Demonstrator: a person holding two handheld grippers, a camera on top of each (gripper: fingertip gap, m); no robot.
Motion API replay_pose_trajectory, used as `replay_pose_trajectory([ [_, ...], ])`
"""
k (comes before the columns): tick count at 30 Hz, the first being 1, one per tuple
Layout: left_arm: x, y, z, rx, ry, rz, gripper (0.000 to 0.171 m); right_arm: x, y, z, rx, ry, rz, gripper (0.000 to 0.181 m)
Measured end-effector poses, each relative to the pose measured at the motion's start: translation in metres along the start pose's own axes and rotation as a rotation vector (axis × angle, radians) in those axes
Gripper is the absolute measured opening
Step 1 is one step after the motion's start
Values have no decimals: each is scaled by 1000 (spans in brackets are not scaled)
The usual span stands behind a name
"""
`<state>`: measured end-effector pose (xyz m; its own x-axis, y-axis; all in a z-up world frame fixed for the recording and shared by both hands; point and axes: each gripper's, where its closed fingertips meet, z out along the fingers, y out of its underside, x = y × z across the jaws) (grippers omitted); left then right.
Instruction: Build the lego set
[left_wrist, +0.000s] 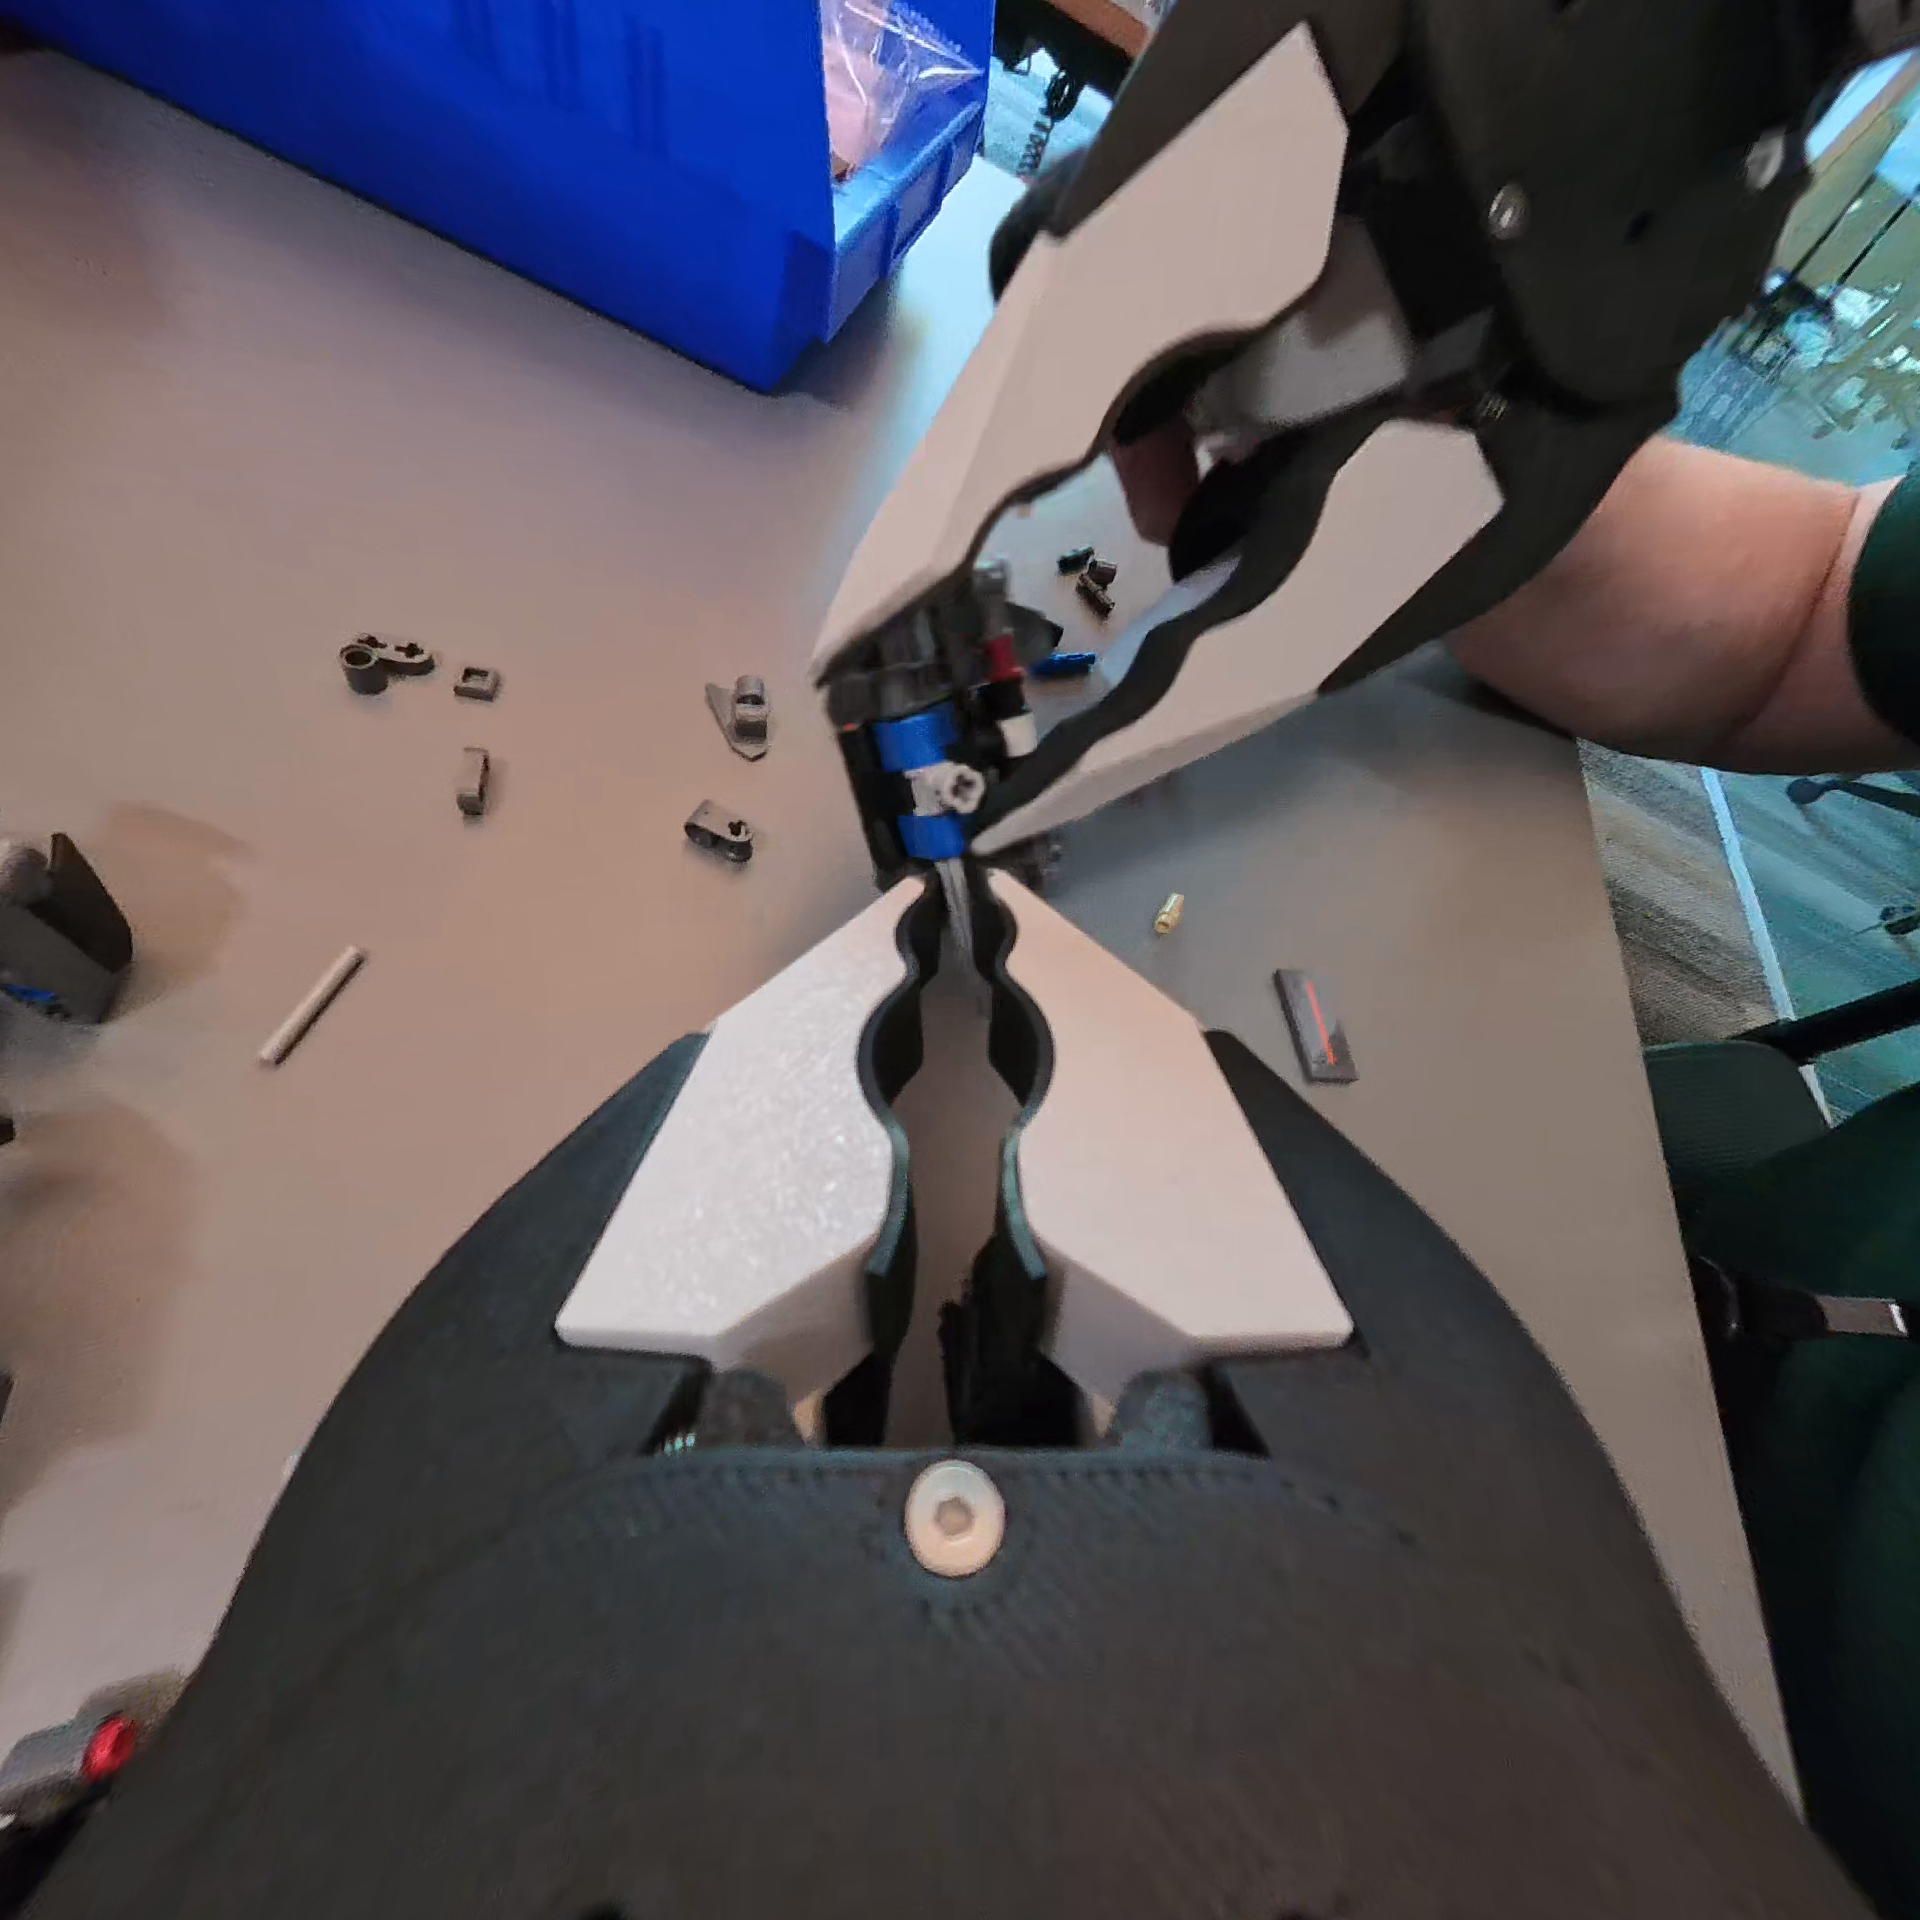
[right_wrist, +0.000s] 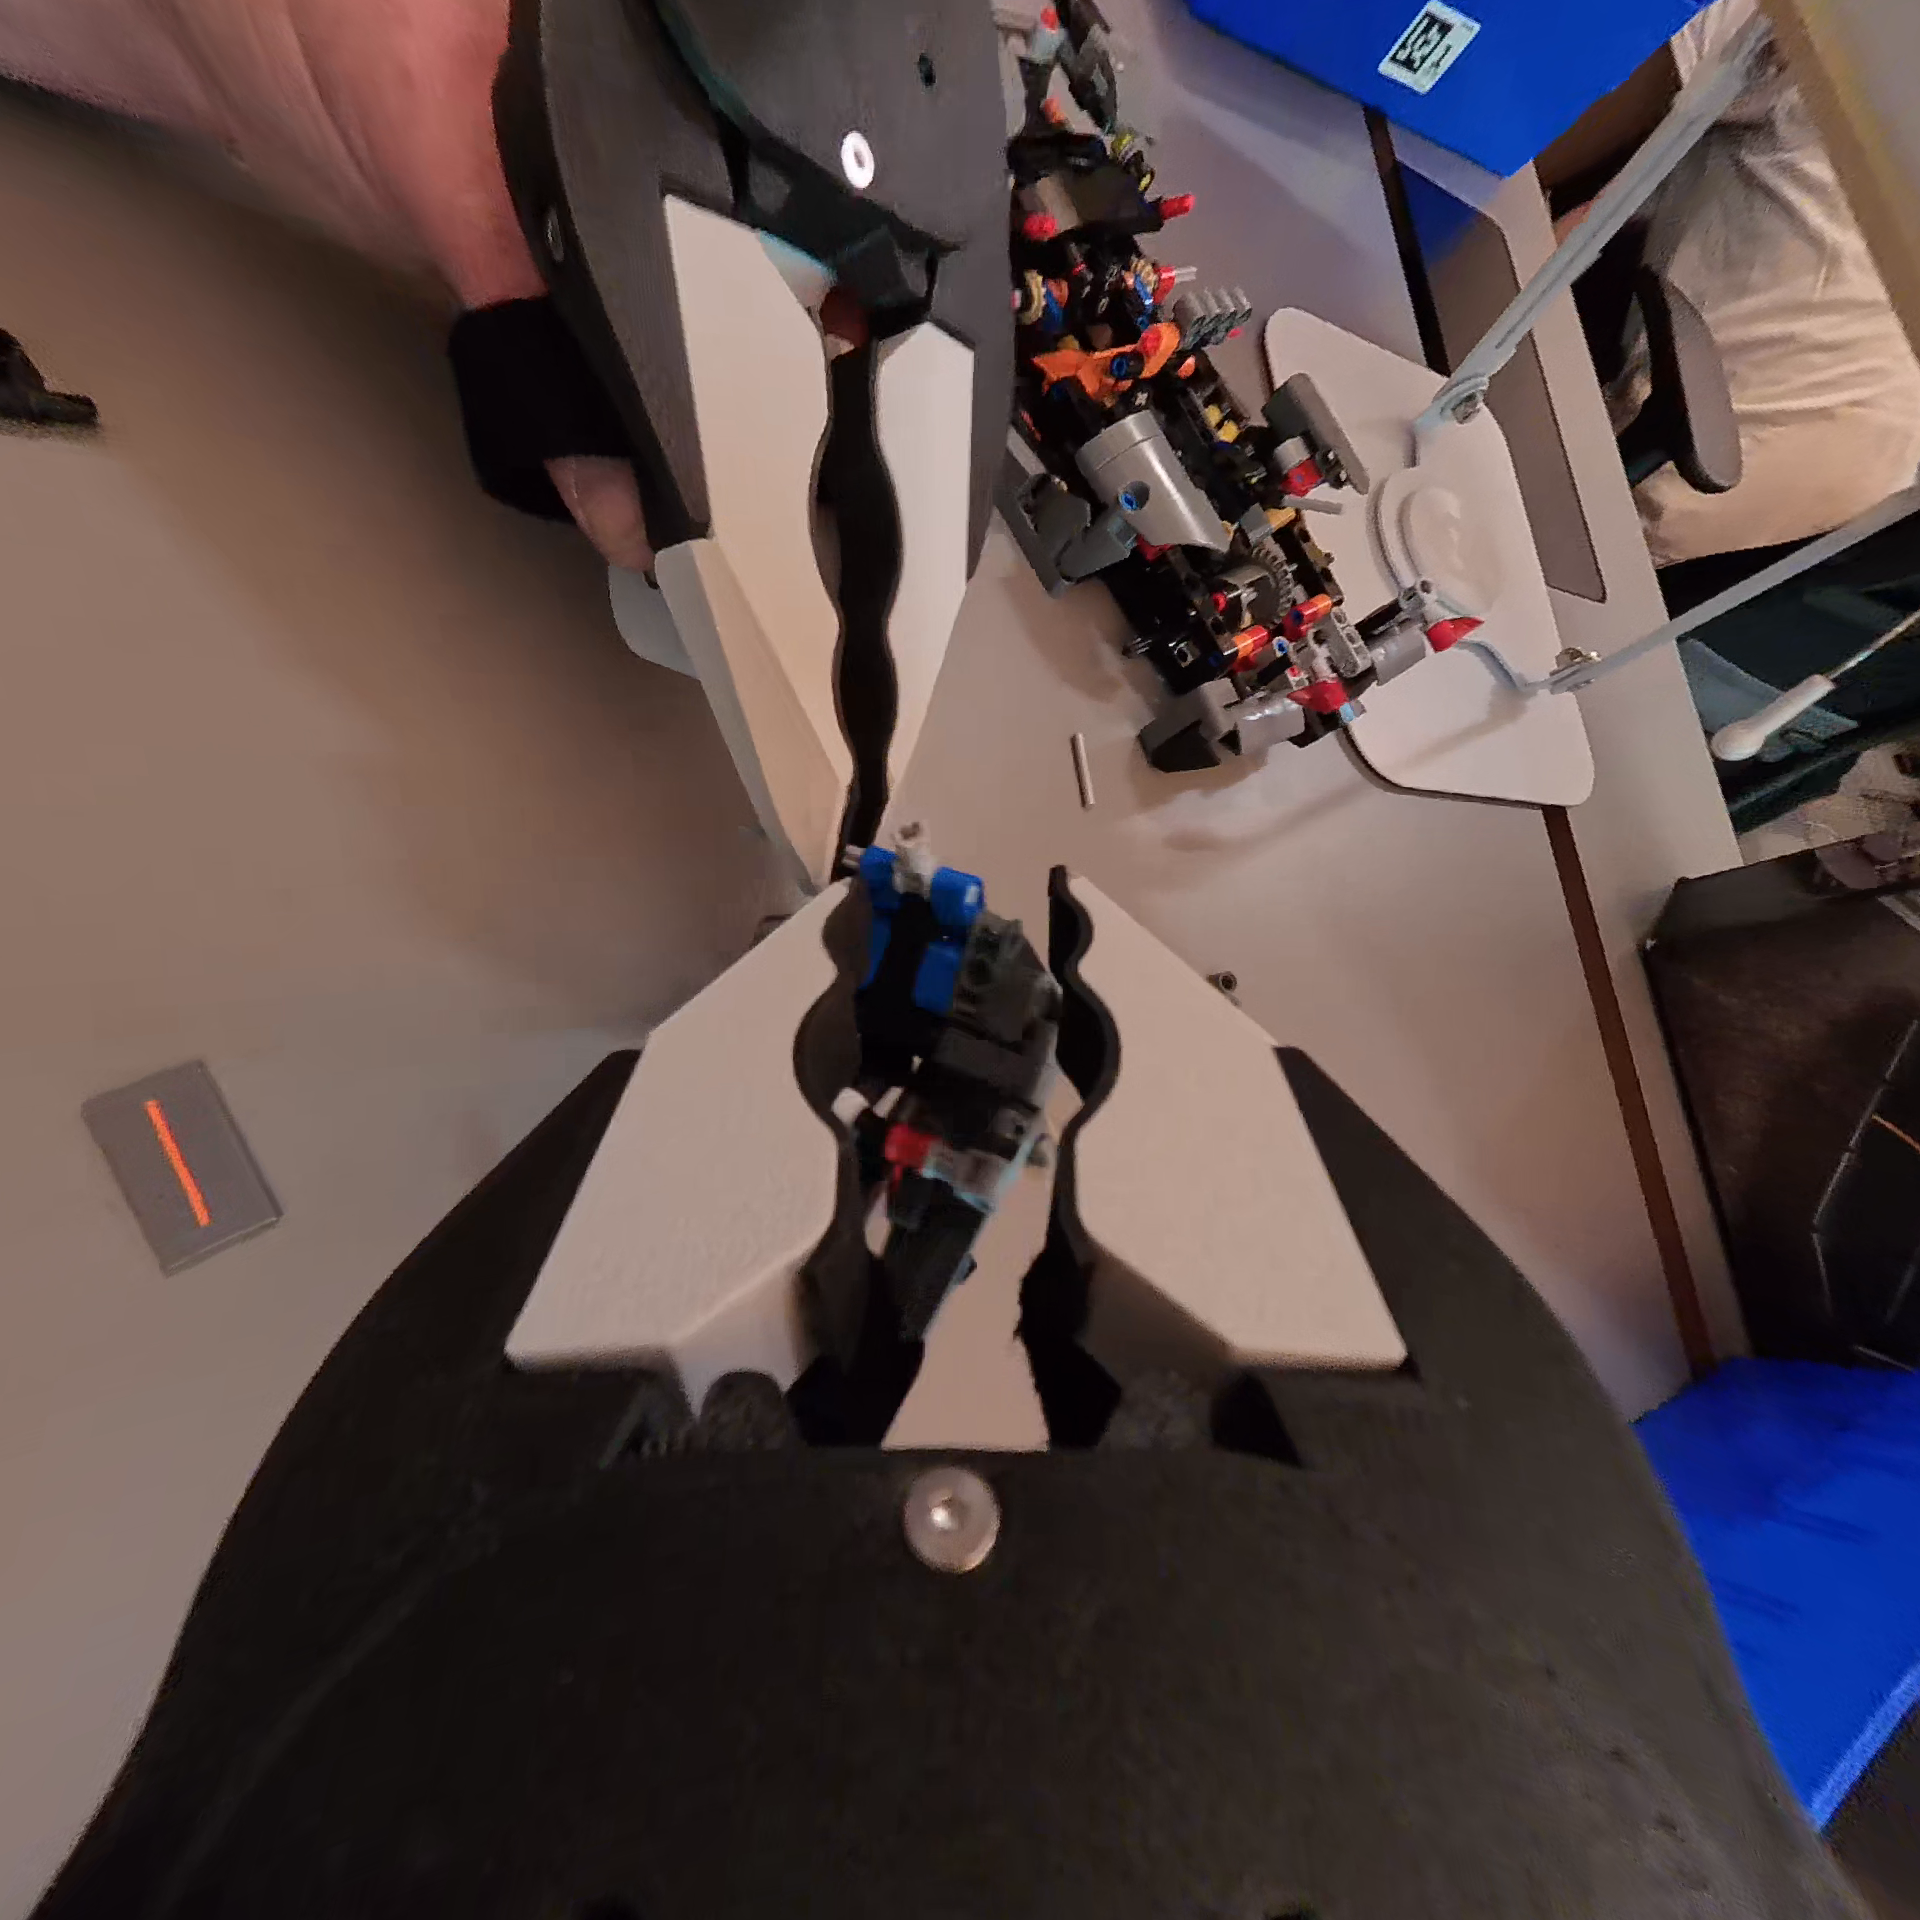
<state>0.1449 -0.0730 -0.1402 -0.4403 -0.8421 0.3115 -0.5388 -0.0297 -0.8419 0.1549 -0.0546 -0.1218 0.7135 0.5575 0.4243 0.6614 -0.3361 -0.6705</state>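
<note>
Both claws grip — right claw (right_wrist: 951, 883) the sub-assembly (right_wrist: 951, 1039), left claw (left_wrist: 956, 883) a half-hidden pin (left_wrist: 961, 925).

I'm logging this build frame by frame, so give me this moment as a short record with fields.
left gripper: nearly shut on a thin grey piece, at the sub-assembly's blue end
right gripper: shut on the small black-and-blue sub-assembly
large model: on the table, untouched
loose parts: grey axle, grey tile with red stripe, small grey connectors
background: blue bin
</note>
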Motion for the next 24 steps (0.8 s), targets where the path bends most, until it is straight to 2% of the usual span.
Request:
replay_pose_trajectory([
  [5,1,0,0,-6,2,13,2,8,9,-15,35,-73,91,27],
  [9,3,-1,0,-8,-10,83,3,-2,13,-13,32,-163,130,17],
  [13,5,1,2,-32,-36,147,3,-4,12,-13,37,-189,149,12],
  [20,3,4,2,-45,-42,148,3,-6,12,-12,58,-223,202,10],
  [24,3,4,2,-46,-40,153,5,-8,10,-13,57,-222,169,10],
])
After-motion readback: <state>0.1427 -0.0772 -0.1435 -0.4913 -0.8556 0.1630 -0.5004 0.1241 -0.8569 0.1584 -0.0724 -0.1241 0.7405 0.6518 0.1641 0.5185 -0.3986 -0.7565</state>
